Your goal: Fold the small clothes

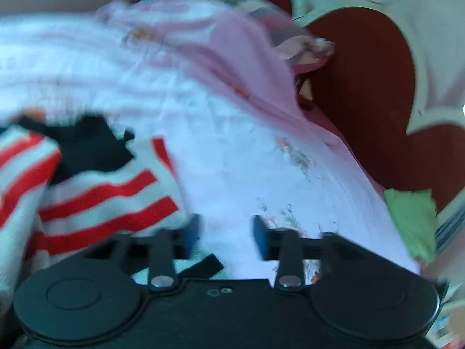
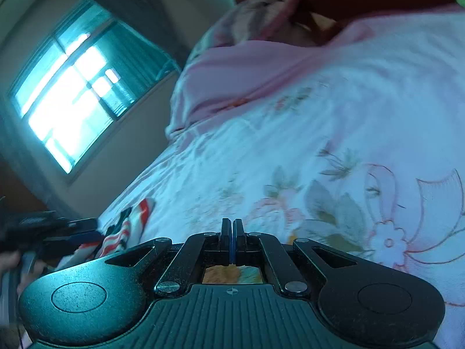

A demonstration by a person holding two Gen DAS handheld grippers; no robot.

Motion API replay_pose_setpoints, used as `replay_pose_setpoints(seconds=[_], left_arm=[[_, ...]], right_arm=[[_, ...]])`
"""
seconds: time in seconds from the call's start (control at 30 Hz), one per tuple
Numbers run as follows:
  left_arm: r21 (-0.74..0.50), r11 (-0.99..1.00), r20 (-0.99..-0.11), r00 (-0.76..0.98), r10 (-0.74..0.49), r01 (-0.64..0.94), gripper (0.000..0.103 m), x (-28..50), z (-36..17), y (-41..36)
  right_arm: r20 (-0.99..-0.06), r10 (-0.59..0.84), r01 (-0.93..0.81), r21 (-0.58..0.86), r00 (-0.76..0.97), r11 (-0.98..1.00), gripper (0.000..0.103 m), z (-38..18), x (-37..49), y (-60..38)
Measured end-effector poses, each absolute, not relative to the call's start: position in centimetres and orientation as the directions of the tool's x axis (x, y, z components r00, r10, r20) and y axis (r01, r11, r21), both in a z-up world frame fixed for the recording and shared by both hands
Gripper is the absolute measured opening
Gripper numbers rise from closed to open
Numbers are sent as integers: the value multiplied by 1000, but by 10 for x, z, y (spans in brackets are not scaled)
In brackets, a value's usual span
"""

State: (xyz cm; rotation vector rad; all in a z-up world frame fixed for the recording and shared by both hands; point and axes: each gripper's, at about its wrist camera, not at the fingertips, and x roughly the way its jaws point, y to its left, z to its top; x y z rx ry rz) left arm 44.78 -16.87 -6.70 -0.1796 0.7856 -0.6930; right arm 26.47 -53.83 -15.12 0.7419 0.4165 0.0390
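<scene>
A red-and-white striped small garment (image 1: pixel 93 197) with black parts lies crumpled on the floral bedsheet (image 1: pixel 247 174), at the left of the blurred left wrist view. My left gripper (image 1: pixel 226 232) hovers over its right edge, open. Only sheet and a black strip of the garment show between its blue pads (image 1: pixel 193 231). In the right wrist view the same garment (image 2: pixel 125 226) lies at the far left, with the left gripper (image 2: pixel 93 229) just over it. My right gripper (image 2: pixel 232 229) is shut with nothing between its fingers, low over the sheet (image 2: pixel 290 145) and apart from the garment.
A pink blanket or pillow (image 1: pixel 241 58) lies at the head of the bed, against a dark red headboard with a white frame (image 1: pixel 363 87). A green cloth (image 1: pixel 412 221) sits at the sheet's right edge. A bright window (image 2: pixel 72 96) is on the wall at the left.
</scene>
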Motion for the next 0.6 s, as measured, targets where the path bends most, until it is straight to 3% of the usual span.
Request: replay_pose_setpoints(seconds=[0.1, 0.13, 0.17, 0.2, 0.23, 0.4, 0.6], left_arm=[[-442, 765, -520, 560, -644, 469, 50, 427, -46, -116], [-457, 764, -484, 594, -643, 455, 51, 419, -36, -93], [-452, 775, -457, 632, -626, 441, 53, 409, -28, -68], [-419, 817, -456, 687, -566, 396, 59, 398, -21, -39], [-386, 856, -458, 735, -501, 343, 64, 389, -19, -16], [-313, 948, -551, 801, -233, 60, 61, 359, -69, 93], [-245, 963, -575, 817, -52, -111, 63, 341, -112, 122]], right_arm=[[-342, 194, 106, 691, 919, 715, 0, -153, 263, -543], [-340, 196, 99, 684, 920, 723, 11, -151, 263, -541], [-333, 195, 86, 671, 923, 736, 24, -147, 263, -537], [-332, 174, 89, 646, 927, 758, 65, -141, 261, -531], [-330, 137, 104, 617, 934, 780, 84, -132, 259, -520], [-285, 349, -66, 684, 893, 726, 79, -99, 282, -442], [-320, 531, -166, 717, 784, 677, 80, -69, 314, -310]])
